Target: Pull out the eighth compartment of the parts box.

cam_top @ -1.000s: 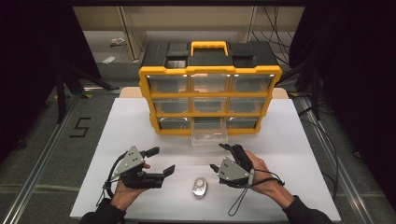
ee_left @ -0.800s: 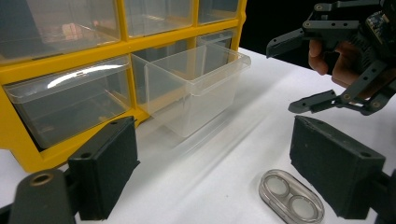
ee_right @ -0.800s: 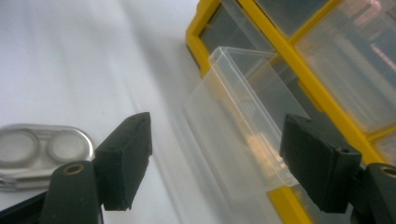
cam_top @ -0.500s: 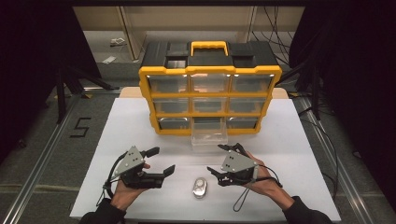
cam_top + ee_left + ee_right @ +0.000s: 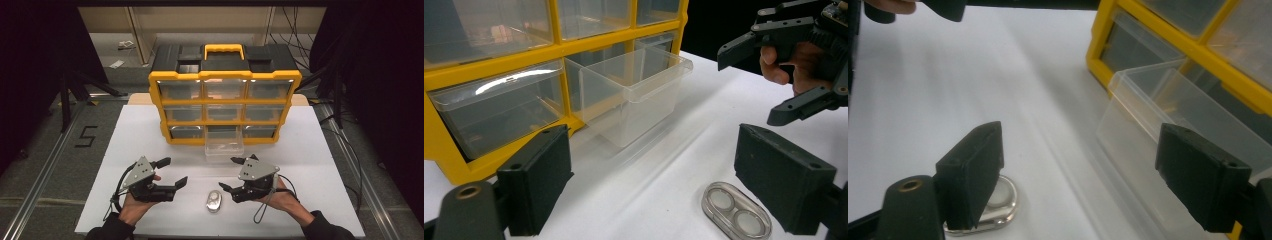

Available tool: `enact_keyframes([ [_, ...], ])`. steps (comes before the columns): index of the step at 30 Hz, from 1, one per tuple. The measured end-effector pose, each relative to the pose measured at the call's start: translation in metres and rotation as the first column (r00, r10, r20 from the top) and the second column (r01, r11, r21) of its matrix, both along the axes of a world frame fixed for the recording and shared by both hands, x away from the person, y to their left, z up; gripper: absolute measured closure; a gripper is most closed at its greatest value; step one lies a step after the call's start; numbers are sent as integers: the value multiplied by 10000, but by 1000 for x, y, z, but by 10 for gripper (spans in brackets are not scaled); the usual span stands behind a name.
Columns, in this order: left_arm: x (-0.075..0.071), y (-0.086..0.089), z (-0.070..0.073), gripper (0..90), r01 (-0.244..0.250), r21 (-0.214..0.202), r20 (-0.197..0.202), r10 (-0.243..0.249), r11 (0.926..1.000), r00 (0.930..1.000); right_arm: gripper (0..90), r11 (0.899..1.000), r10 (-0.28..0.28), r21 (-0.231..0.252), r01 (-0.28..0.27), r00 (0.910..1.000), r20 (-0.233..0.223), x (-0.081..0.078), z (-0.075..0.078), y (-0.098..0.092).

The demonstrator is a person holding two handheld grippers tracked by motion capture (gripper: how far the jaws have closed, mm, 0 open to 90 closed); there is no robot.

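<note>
A small oval silver case [image 5: 213,201] lies on the white table [image 5: 310,150] between my two grippers. My left gripper [image 5: 174,171] stands open just left of it, nothing in its jaws; in the left gripper view [image 5: 659,185] the case [image 5: 736,210] lies low by the right jaw. My right gripper [image 5: 228,174] is open to the case's right, and its jaws have just been opening with nothing between them. In the right gripper view [image 5: 1085,177] the case [image 5: 998,210] lies partly behind the left jaw. A clear drawer [image 5: 224,146] is pulled out of the yellow organizer [image 5: 225,100].
The organizer stands at the table's back with several clear drawers and a yellow handle on top. The pulled-out drawer [image 5: 634,95] looks empty and lies just beyond both grippers. A "5" mark [image 5: 86,136] is on the floor at left; cables run along the right.
The right hand has rolled so that its grey plate faces up, and its jaws stand wider apart. The left gripper and the case have not moved.
</note>
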State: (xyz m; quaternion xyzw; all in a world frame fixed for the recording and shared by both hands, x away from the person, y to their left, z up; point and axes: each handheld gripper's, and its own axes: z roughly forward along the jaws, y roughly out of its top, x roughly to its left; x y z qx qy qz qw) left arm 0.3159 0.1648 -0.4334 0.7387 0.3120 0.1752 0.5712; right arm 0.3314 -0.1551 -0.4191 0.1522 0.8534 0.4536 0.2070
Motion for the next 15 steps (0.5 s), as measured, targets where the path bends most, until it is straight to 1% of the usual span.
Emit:
enact_keyframes([
  [2, 0, 0, 0, 150, 2, -9, -6, -2, 10000, 10000, 198, 9999, 94, 123, -91, 9996, -260, 0, 0, 1],
  [3, 0, 0, 0, 150, -6, 3, -6, 6, 10000, 10000, 192, 9996, 179, 248, -165, 9983, -548, 0, -1, 2],
  [5, 0, -1, 0, 150, -11, -1, -5, 11, 10000, 10000, 185, 9992, 248, 321, -223, 9967, -774, 0, -2, 2],
  [6, 0, -1, 0, 150, -17, -4, -17, 17, 10000, 10000, 185, 9992, 248, 321, -223, 9967, -774, 0, -2, 2],
  [7, 1, -1, 0, 150, -1, 5, -19, 1, 10000, 10000, 179, 9989, 317, 359, -285, 9954, -908, 0, -2, 3],
  [8, 1, -1, 0, 150, -3, 1, -18, 3, 10000, 10000, 173, 9985, 393, 427, -344, 9922, -1187, 1, -3, 3],
  [10, 1, -1, 0, 150, 2, -8, -28, -2, 10000, 10000, 169, 9984, 425, 425, -374, 9911, -1265, 1, -4, 4],
  [12, 1, -2, 0, 150, 0, -5, -22, 0, 10000, 10000, 164, 9986, 449, 329, -408, 9893, -1387, 1, -6, 5],
  [13, 1, -2, 0, 150, -3, -4, -24, 3, 10000, 10000, 157, 9988, 465, 204, -439, 9870, -1539, 1, -8, 6],
  [15, 1, -2, 0, 150, -7, -16, -35, 7, 10000, 10000, 155, 9989, 460, 140, -444, 9867, -1556, 1, -9, 7],
])
